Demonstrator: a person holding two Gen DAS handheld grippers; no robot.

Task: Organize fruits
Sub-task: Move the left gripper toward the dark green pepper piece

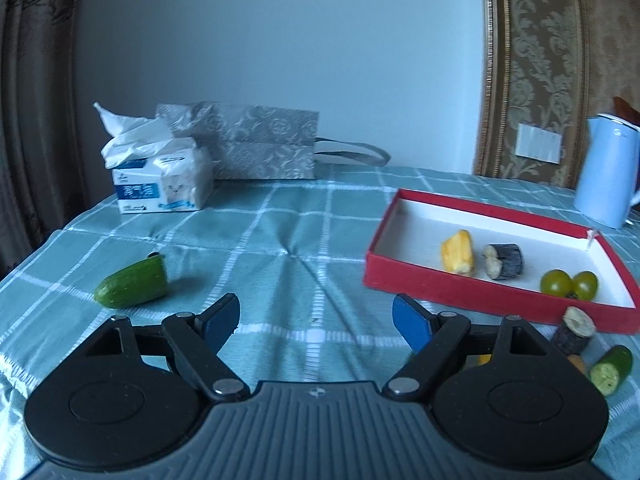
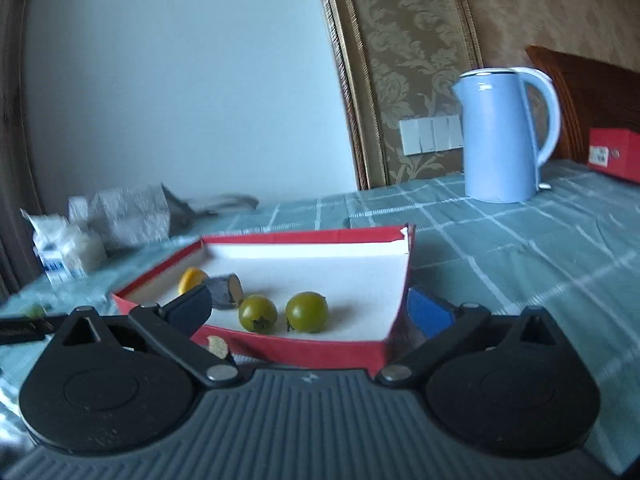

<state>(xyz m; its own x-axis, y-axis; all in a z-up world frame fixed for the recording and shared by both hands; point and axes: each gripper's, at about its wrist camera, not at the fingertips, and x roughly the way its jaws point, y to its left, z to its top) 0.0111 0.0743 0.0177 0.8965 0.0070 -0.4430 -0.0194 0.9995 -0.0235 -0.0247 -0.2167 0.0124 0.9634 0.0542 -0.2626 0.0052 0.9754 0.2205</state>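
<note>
One red tray point(image 1: 472, 294) sits on the checked cloth. Inside it lie two green tomatoes point(image 1: 556, 282) point(image 1: 585, 285), one yellow piece of fruit point(image 1: 459, 257) and one dark eggplant chunk point(image 1: 503, 261). Outside it are two cucumber pieces point(image 1: 132, 282) point(image 1: 611, 369) and one more eggplant chunk point(image 1: 573, 330). There are also one blue kettle point(image 2: 500, 136), one tissue pack point(image 1: 164, 180) and one patterned bag point(image 1: 256, 144).

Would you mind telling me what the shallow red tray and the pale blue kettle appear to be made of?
The shallow red tray looks like cardboard with a matte red paper covering and white lining: its walls are thin and one corner is torn and folded. The pale blue kettle seems to be smooth plastic or painted metal with a soft sheen; a bright metallic-looking rim runs around its top. Which it is cannot be settled.
</note>
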